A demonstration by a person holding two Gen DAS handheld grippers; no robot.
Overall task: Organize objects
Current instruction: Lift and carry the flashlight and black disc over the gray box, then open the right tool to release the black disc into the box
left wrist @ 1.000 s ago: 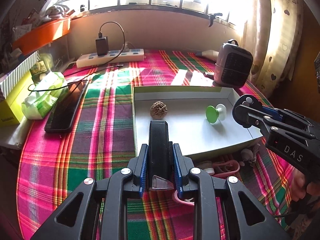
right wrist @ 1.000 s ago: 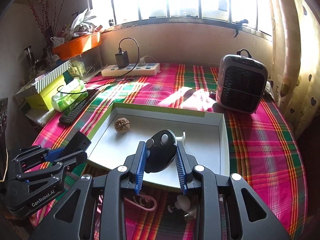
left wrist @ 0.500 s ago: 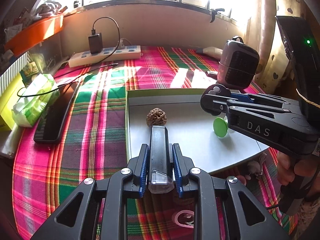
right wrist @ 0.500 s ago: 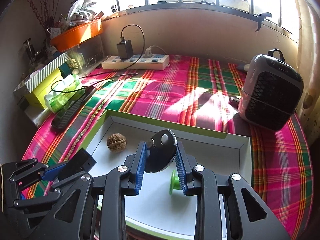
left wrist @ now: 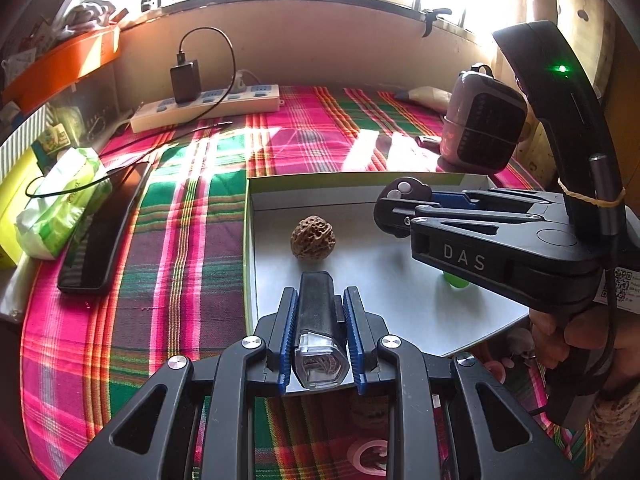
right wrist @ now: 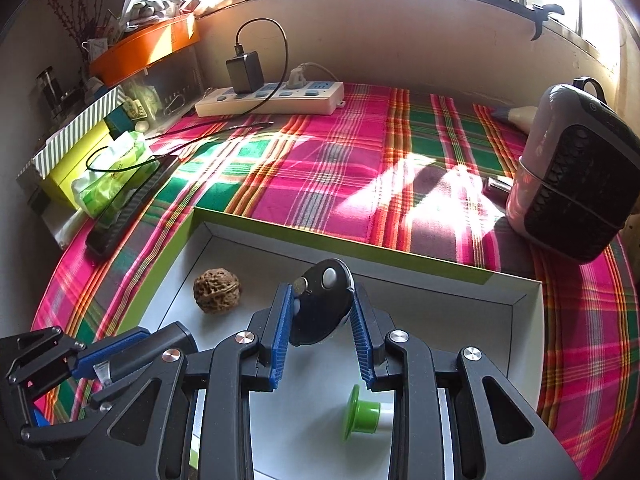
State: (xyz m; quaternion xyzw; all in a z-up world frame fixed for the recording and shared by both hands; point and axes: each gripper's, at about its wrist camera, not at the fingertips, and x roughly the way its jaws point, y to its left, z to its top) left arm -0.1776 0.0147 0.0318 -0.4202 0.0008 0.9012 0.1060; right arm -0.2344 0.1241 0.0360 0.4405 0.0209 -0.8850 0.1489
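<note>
A shallow white box with a green rim lies on the plaid cloth. In it are a brown walnut and a green-and-white suction peg, partly hidden in the left wrist view. My left gripper is shut on a black bar-shaped device with a clear end, held over the box's near left part; it also shows in the right wrist view. My right gripper is shut on a round black device with buttons, over the box's middle.
A small heater stands behind the box at right. A power strip with charger, a black phone, a tissue pack and boxes sit at the left and back. Small pink and white items lie before the box.
Both grippers have moved forward over the box with their objects. The right gripper now reaches farther left across it, covering the green peg in the left wrist view.
</note>
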